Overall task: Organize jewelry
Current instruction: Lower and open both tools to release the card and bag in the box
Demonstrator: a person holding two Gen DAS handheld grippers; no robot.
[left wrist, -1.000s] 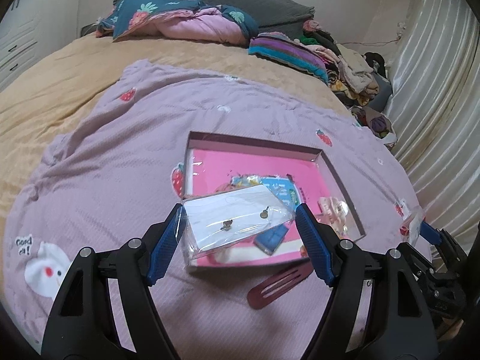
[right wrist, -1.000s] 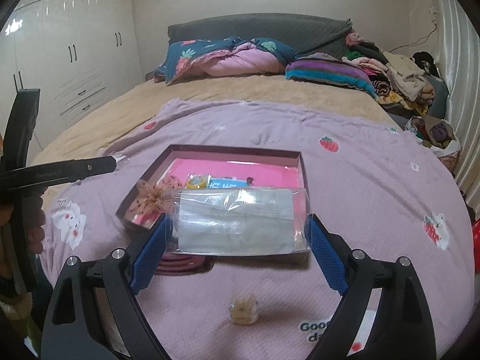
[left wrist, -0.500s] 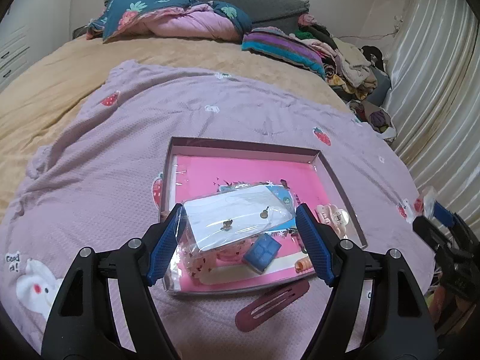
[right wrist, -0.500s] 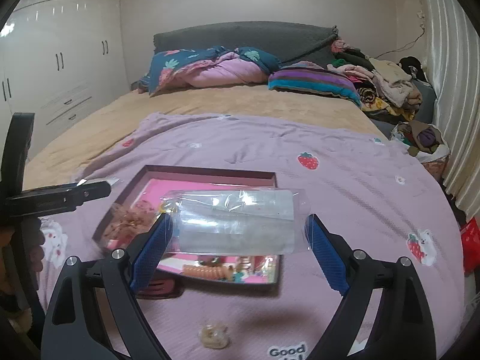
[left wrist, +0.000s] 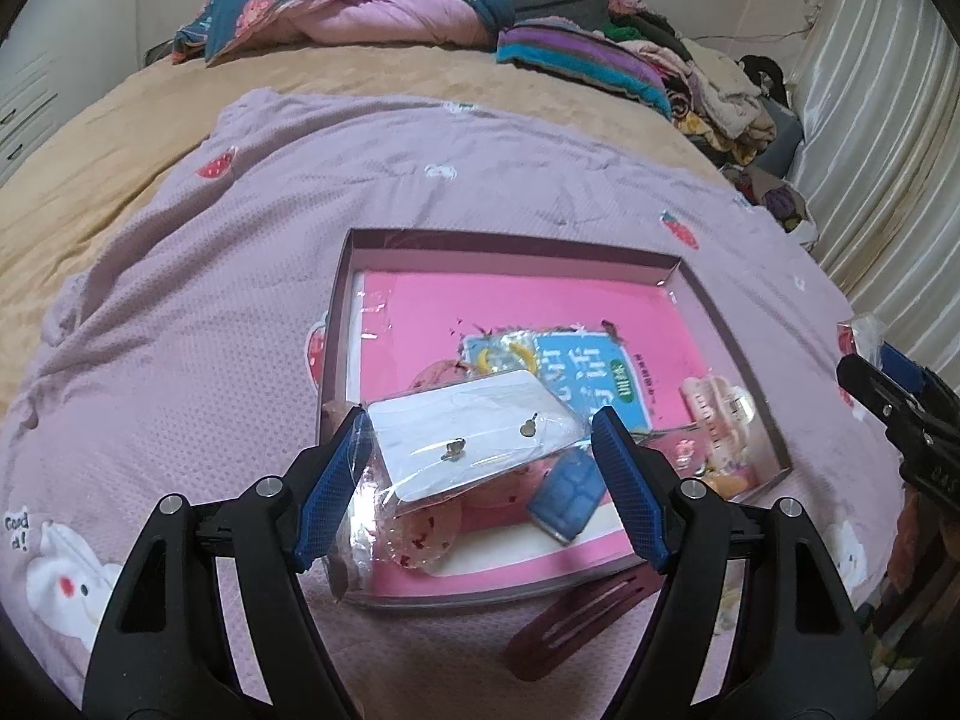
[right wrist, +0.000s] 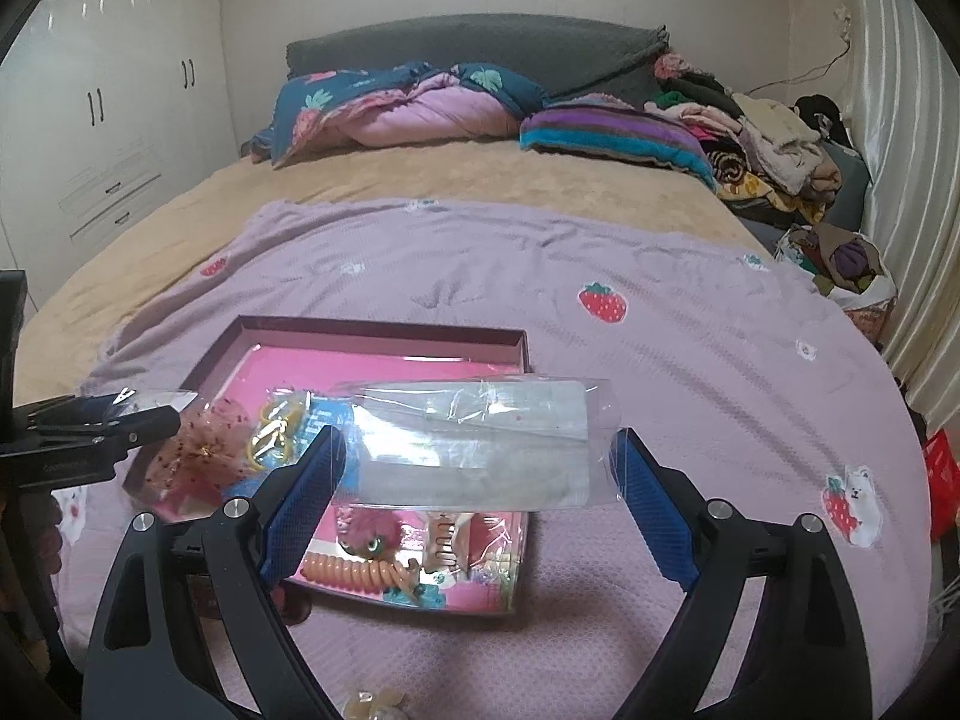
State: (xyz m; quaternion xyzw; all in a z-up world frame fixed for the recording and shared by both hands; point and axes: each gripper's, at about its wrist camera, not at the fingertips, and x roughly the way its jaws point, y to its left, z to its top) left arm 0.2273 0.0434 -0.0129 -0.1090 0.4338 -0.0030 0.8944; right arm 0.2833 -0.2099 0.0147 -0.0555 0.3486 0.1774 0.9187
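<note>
My left gripper [left wrist: 480,462] is shut on a clear packet holding a white card with two small earrings [left wrist: 474,426], hanging over the near left part of the open box [left wrist: 510,240] with the pink floor. My right gripper [right wrist: 480,480] is shut on a clear packet with a pale grey card [right wrist: 474,450], over the box's [right wrist: 384,330] right half. Inside the box lie a blue card, a blue square clip [left wrist: 564,492], a claw clip [right wrist: 444,540], an orange spiral hair tie [right wrist: 354,570] and a pink bow [right wrist: 204,450]. Each gripper shows at the edge of the other's view.
A dark red snap hair clip [left wrist: 576,618] lies on the lilac blanket just in front of the box. A small yellowish trinket [right wrist: 372,705] sits near the blanket's front edge. Pillows and piled clothes [right wrist: 768,156] are at the bed's far end, curtains on the right.
Both grippers have moved in toward the box with their packets still in them. The box now lies closer and lower under each packet.
</note>
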